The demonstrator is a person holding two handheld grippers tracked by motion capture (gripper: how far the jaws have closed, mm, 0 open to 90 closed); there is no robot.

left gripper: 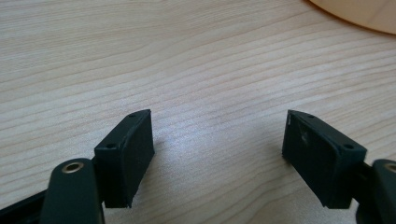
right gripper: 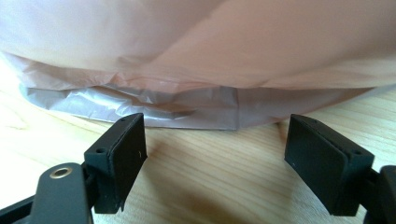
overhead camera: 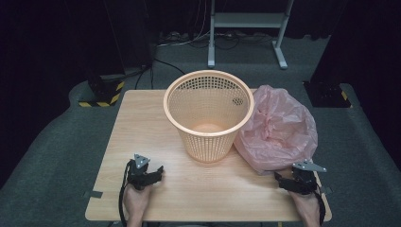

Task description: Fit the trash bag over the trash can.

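Note:
An orange mesh basket (overhead camera: 208,113) stands upright in the middle of the wooden table (overhead camera: 137,118). Its base edge (left gripper: 359,14) peeks into the top right corner of the left gripper view. A puffed-up pink plastic bag (overhead camera: 279,127) lies to the basket's right and touches it. My left gripper (overhead camera: 156,172) rests near the front left of the table; its jaws (left gripper: 217,135) stand wide apart over bare wood. At the front right, my right gripper (overhead camera: 280,178) points at the bag's near edge. Its jaws (right gripper: 215,140) are open, and the bag's folded hem (right gripper: 196,105) lies just beyond them, untouched.
Bare wood lies left of the basket and between the two grippers. The table stands on grey carpet. A metal stand's feet (overhead camera: 246,56) are behind it, and black boxes with yellow-striped edges (overhead camera: 101,92) sit on the floor at the back left.

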